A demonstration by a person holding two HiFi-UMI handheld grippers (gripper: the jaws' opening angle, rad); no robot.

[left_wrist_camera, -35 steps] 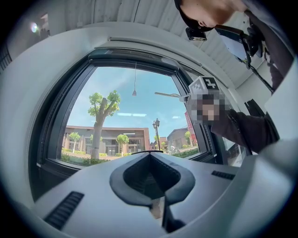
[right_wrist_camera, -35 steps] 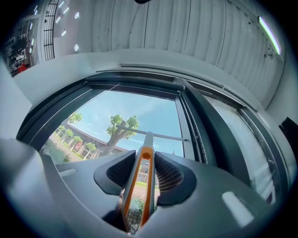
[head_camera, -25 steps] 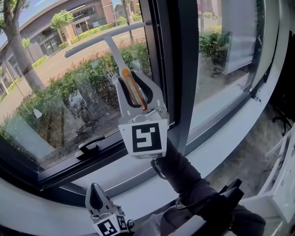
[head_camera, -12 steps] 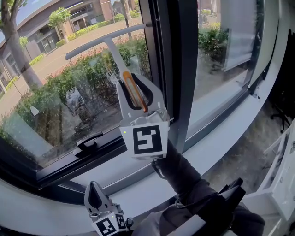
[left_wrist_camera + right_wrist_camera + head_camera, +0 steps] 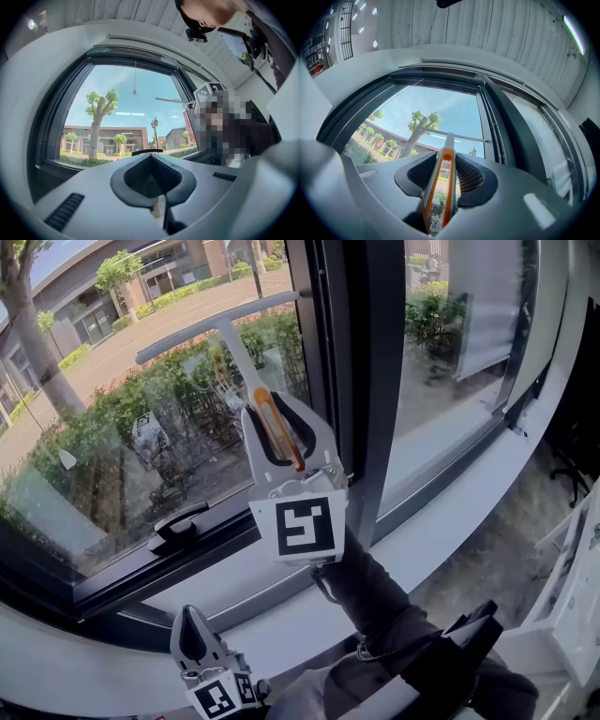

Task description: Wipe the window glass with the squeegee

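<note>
The right tongs point(image 5: 272, 407) are clamping the squeegee point(image 5: 234, 345) by its orange-edged grip, with the jaws pressing on it from both sides. In the right gripper view the grip is running up between the jaws of these tongs point(image 5: 446, 160), and the squeegee point(image 5: 449, 140) is ending in its crossbar in front of the sky. The tool is standing just left of the dark mullion point(image 5: 370, 381). Its shaft is leaning up and away from the mullion, towards the upper left. The long blade is sitting across the upper part of the glass point(image 5: 94, 437) left of the mullion. It is tilting, and the end nearer the mullion is the higher one and is almost reaching the frame. The blade seems to be lying against the glass, though contact is hard to judge from here. A dark sleeve point(image 5: 375, 601) is reaching up to these tongs from below the mullion.

The left tongs point(image 5: 190, 634) are hanging low, well below and left of the mullion, near the white sill point(image 5: 450, 521). Their own view is showing these tongs point(image 5: 150, 161) with the jaws drawn together and nothing between them. A black window handle point(image 5: 178, 523) is sitting on the lower frame, left of the mullion, between the two tongs.
</note>
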